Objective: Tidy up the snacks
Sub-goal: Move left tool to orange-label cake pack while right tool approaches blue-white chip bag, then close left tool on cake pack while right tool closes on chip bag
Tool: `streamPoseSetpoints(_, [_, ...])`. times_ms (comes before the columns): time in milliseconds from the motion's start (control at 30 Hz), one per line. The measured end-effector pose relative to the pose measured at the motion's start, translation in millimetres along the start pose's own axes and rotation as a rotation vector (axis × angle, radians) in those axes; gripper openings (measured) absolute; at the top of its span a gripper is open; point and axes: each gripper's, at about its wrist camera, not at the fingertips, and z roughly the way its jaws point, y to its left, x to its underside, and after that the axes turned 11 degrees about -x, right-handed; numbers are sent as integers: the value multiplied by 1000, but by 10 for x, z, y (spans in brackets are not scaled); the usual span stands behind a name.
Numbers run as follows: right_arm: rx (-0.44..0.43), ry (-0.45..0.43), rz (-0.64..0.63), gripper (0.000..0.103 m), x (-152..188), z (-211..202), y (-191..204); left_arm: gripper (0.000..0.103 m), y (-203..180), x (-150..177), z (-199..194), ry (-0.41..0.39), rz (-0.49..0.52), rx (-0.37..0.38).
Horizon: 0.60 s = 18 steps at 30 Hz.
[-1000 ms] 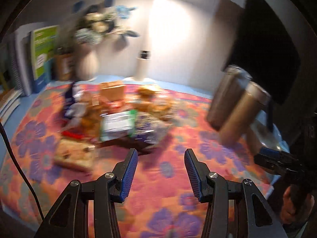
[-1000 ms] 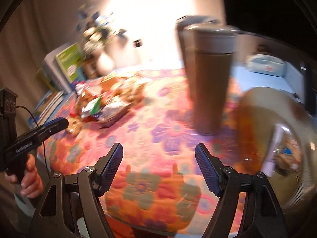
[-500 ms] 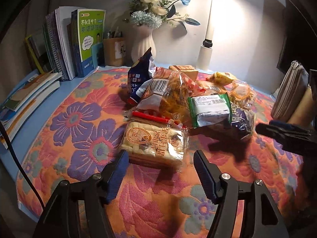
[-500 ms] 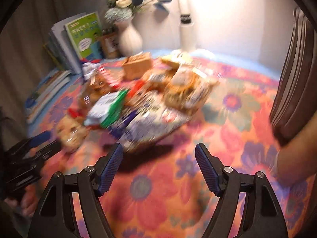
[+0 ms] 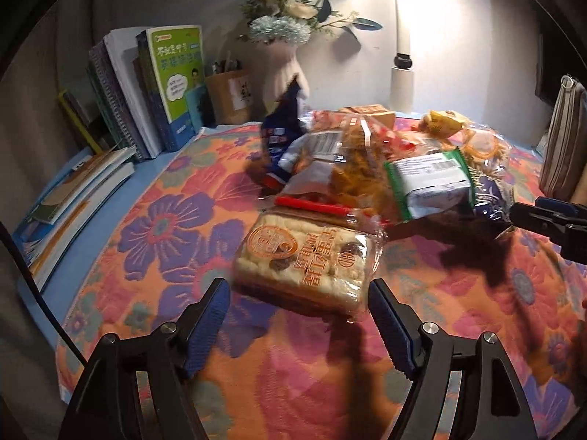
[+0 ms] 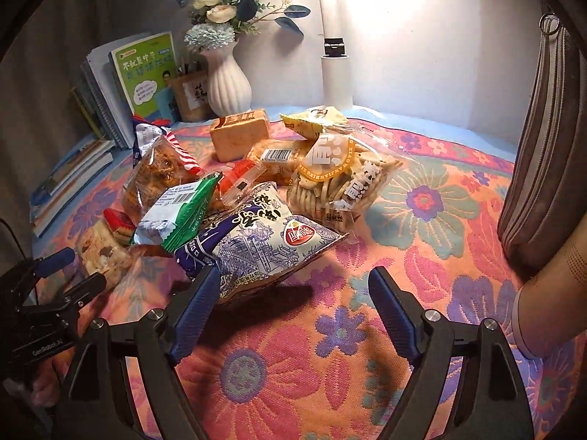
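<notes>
A pile of snack packs lies on a flowered cloth [image 5: 154,242]. In the left wrist view, a clear pack of pale cakes with orange print [image 5: 308,260] lies nearest, just ahead of my open, empty left gripper [image 5: 299,315]. Behind it are a green-edged pack [image 5: 429,183] and a dark blue bag [image 5: 282,139]. In the right wrist view, my right gripper [image 6: 290,300] is open and empty, its left finger beside a blue-and-white chip bag [image 6: 264,242]. A clear bag of biscuit sticks [image 6: 341,179] lies behind.
Books [image 5: 157,88], a pen holder [image 5: 227,95], a white vase of flowers [image 6: 227,80] and a white lamp base [image 6: 335,77] line the back. A striped grey pouch [image 6: 539,154] stands at the right. The left gripper also shows in the right wrist view [image 6: 58,286].
Both grippers have swung from the right side of the table toward the snack pile and moved closer to it. The left jaws have opened wider.
</notes>
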Motion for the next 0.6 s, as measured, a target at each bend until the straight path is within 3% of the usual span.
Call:
streamPoseSetpoints(133, [0,1,-11,83,6,7,16,75,377,81,35,27,-50,-61])
streamPoseSetpoints(233, [-14,5,4,83,3,21,-6,75,671,137,93,62,-122,-66])
streamPoseSetpoints(333, [-32,12,29,84,-3,35,-58,75,862,142,129,94,-210,12])
streamPoseSetpoints(467, [-45,19,48,84,-3,44,-93,75,838,47,156,109,-280,183])
streamPoseSetpoints(533, [-47,20,48,84,1,41,-90,75,779,-18,232,124,-303,197])
streamPoseSetpoints(600, [-48,24,47,84,4,46,-85,75,676,-87,312,139,-296,156])
